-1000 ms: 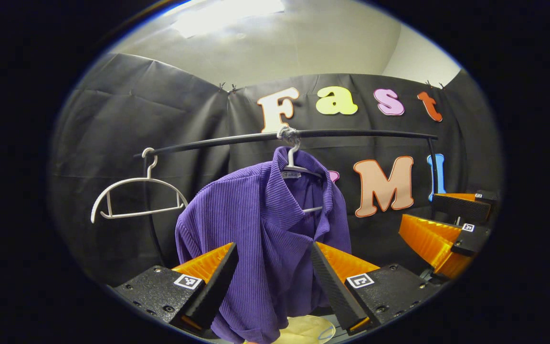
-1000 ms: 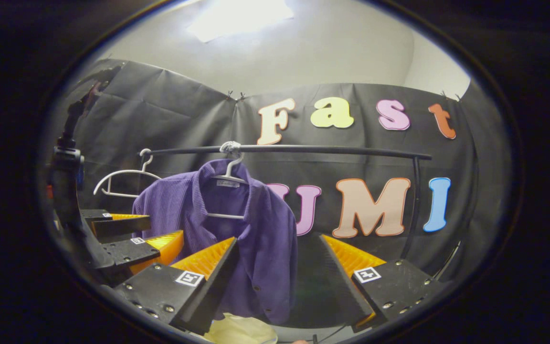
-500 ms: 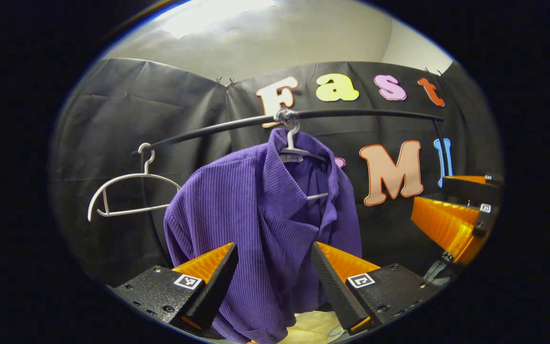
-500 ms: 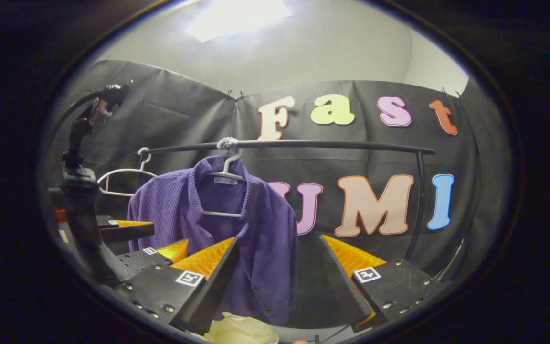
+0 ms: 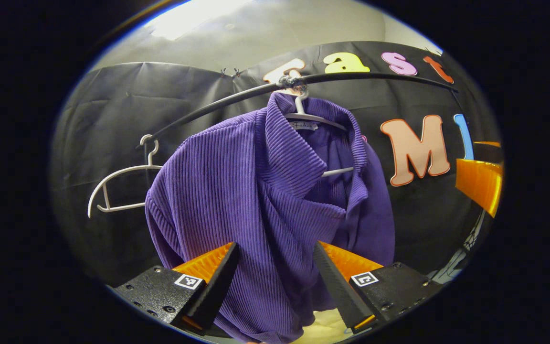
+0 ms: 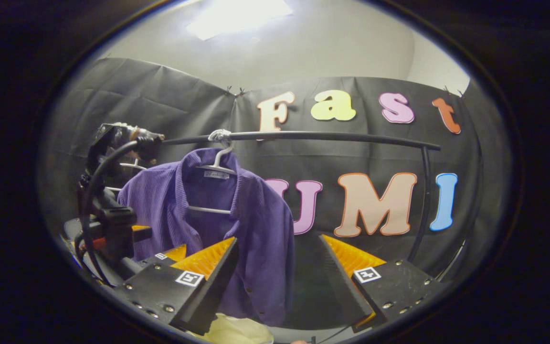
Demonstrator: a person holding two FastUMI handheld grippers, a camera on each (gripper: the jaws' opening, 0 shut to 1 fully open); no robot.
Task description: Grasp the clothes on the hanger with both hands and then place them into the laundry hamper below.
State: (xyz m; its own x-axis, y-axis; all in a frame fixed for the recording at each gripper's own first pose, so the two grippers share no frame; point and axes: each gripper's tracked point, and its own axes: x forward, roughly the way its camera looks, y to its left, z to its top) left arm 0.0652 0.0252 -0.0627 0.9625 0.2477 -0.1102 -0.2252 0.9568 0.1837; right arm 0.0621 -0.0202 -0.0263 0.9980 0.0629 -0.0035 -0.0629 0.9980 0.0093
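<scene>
A purple ribbed shirt (image 5: 260,200) hangs on a white hanger (image 5: 311,117) from a black rail (image 5: 375,76). My left gripper (image 5: 275,282) is open, close in front of the shirt's lower front, with the cloth showing in the gap between its fingers. In the right gripper view the shirt (image 6: 256,229) hangs left of centre. My right gripper (image 6: 277,282) is open, farther back, its gap level with the shirt's right edge and holding nothing. The left gripper (image 6: 158,240) reaches toward the shirt's left side. The pale yellow hamper (image 6: 237,332) sits below.
An empty white hanger (image 5: 122,186) hangs at the rail's left end. The rail's upright post (image 6: 420,205) stands on the right. The left gripper's camera mount and cable (image 6: 112,157) rise at the left. One of the right gripper's fingers (image 5: 479,184) is at the far right edge.
My left gripper has moved forward and much closer to the shirt, which now looms larger. The right gripper has held nearly still. Both stay open.
</scene>
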